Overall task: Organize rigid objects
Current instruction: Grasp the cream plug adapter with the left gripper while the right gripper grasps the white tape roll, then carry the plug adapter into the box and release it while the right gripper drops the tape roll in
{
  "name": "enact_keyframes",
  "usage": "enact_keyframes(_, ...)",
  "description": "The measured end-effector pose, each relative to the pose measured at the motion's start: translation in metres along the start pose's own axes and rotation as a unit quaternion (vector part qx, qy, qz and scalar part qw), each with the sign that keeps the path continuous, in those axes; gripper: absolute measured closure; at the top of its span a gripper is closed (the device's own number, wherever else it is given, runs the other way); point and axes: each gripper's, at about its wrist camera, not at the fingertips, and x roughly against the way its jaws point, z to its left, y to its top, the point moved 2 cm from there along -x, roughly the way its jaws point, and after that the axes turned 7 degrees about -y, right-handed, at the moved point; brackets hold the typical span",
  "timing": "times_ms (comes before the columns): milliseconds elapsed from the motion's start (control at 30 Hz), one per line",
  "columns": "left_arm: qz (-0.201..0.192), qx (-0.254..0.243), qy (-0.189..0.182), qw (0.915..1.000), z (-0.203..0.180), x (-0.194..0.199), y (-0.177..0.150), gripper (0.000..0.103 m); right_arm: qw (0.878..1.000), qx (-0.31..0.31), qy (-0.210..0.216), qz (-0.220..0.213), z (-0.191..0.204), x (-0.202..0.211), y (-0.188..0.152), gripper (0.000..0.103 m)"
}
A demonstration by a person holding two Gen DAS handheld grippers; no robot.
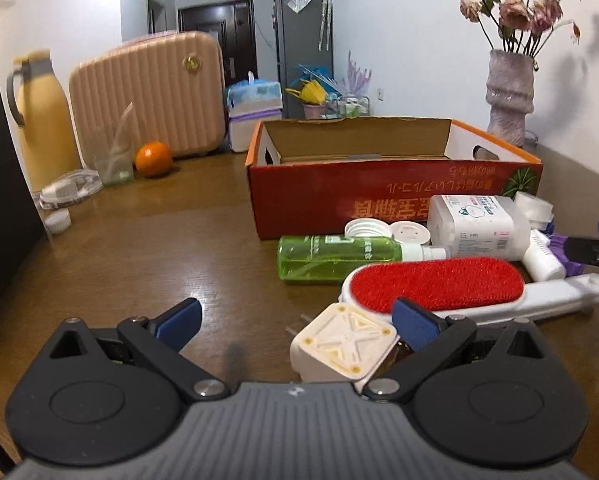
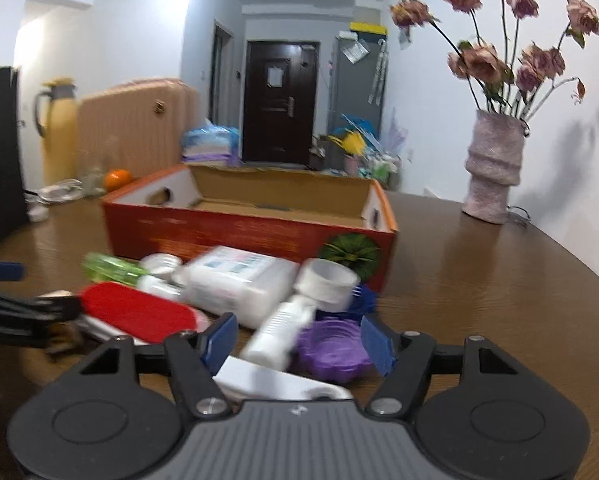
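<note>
Both tools sit released, left tool (image 1: 295,322) by the white plug (image 1: 339,346), right tool (image 2: 295,340) straddling the white bottle (image 2: 277,330), so I'd center first, then lift toward the box (image 2: 243,236) at 12 o'clock.

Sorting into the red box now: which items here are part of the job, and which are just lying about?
Job items: red box, green bottle, red brush, white plug block, purple lid, white tube.

Lying about: orange, yellow jug, pink suitcase, flower vase.
</note>
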Motion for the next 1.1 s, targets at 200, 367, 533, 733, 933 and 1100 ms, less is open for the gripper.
enact_keyframes(200, -0.007, -0.06, 0.056, 0.9966, 0.008, 0.02, -0.012, 0.0, 1.0, -0.023, 0.01, 0.004, -0.017, -0.021, 0.01, 0.036)
enact_keyframes(367, -0.002, -0.046, 0.047, 0.9978, 0.001, 0.018, -0.01, 0.008, 0.997, -0.052, 0.045, 0.024, -0.025, -0.055, 0.026, 0.038)
enact_keyframes(533, 0.024, -0.007, 0.046, 0.9986, 0.001, 0.005, -0.007, 0.045, 0.996, -0.054, 0.059, 0.047, -0.021, -0.072, 0.026, 0.053)
enact_keyframes(733, 0.028, 0.009, 0.048, 0.9984, 0.002, 0.008, -0.011, 0.063, 0.995, -0.054, 0.06, 0.054, -0.02, -0.081, 0.027, 0.061)
enact_keyframes(933, -0.027, 0.018, 0.035, 0.9989, 0.001, 0.054, -0.01, 0.064, 0.999, -0.031, 0.026, 0.005, -0.014, -0.034, 0.031, 0.062)
enact_keyframes(1100, -0.086, 0.023, 0.035, 0.9954, -0.002, 0.103, -0.016, 0.064, 0.998, -0.025, 0.017, -0.059, -0.004, 0.042, 0.025, 0.062)
